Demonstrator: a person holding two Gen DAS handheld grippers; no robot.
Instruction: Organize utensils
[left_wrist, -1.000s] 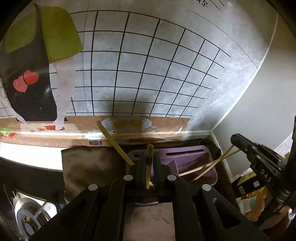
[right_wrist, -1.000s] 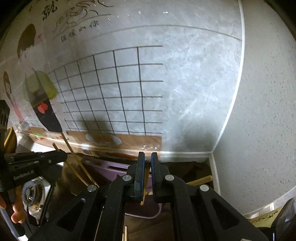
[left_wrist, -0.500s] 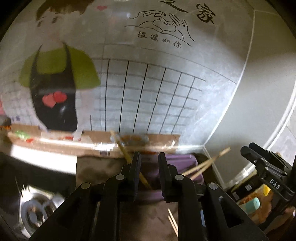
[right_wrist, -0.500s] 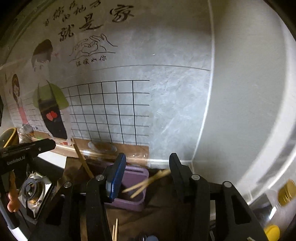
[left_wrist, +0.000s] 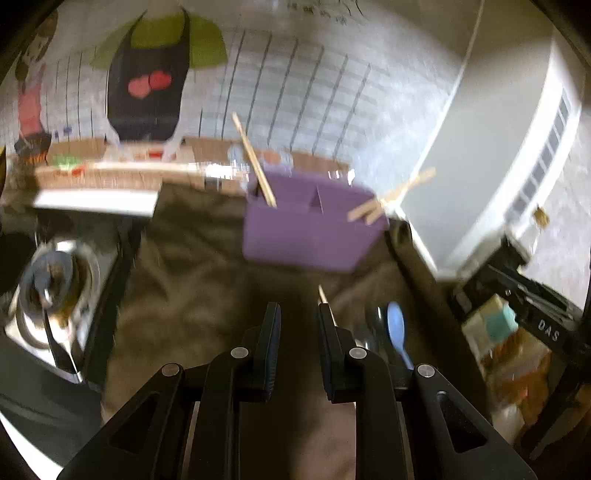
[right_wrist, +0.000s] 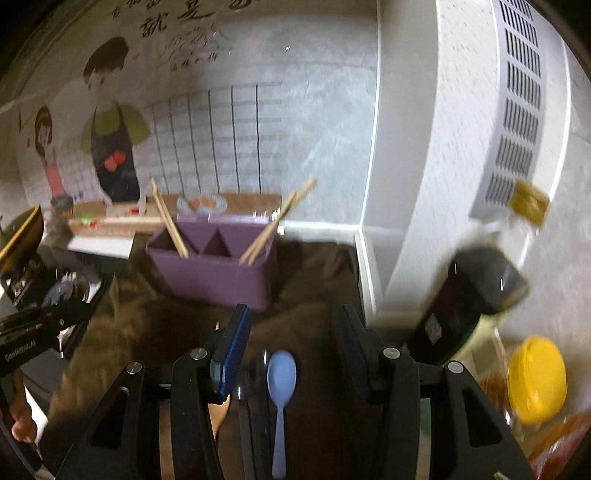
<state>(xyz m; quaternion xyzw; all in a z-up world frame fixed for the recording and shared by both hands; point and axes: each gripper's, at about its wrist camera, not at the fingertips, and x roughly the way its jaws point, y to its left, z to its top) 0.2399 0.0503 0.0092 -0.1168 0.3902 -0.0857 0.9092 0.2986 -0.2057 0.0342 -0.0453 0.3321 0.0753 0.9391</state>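
So both are empty right now: the left hand-held gripper (left_wrist: 297, 314) has its jaws a little apart with nothing between them, and the right hand-held gripper (right_wrist: 293, 325) is spread wide over a light blue plastic spoon (right_wrist: 281, 384) lying on the brown cloth-covered counter (left_wrist: 192, 266). Further back, the purple plastic divided utensil box (right_wrist: 218, 273) already holds wooden chopsticks (right_wrist: 170, 221) at both ends. The spoon and a loose stick look left to do. A second ago both were clamped on chopsticks right at the box; they've since let go and pulled back.
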